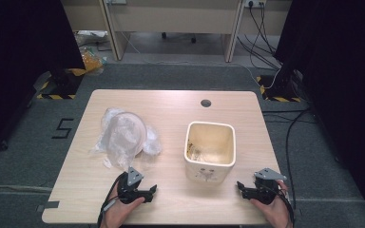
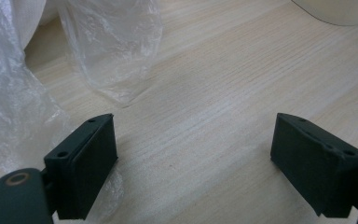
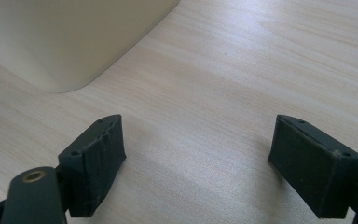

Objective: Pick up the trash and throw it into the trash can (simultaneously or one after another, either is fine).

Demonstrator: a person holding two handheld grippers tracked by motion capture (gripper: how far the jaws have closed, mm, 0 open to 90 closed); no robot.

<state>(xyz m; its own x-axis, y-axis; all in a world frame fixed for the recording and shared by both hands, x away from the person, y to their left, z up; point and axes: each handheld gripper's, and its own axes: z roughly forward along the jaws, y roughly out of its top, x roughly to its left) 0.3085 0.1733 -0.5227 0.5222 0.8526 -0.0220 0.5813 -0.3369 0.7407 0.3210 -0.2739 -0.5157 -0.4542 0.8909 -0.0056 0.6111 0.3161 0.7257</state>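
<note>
**High view: approach to the plastic bag beside the bin**

High view places the clear plastic bag at 10 o'clock on the wooden table, bunched around a roll-like core. The cream bin stands upright at 3 o'clock from the bag, apart from it.

1. Left gripper sits at 6 o'clock from the bag, jaws spread wide with nothing between them. In the left gripper view loose film lies at 11 o'clock, just ahead of the left-hand jaw.
2. Right gripper rests at 5 o'clock from the bin, jaws likewise spread and empty. In the right gripper view the bin wall stands at 11 o'clock.

Recommended: steer the left gripper toward a thick fold, not a single layer. Close the pads fully before lifting; thin film will probably slip. Keep the right gripper clear of the bin until needed.
</note>
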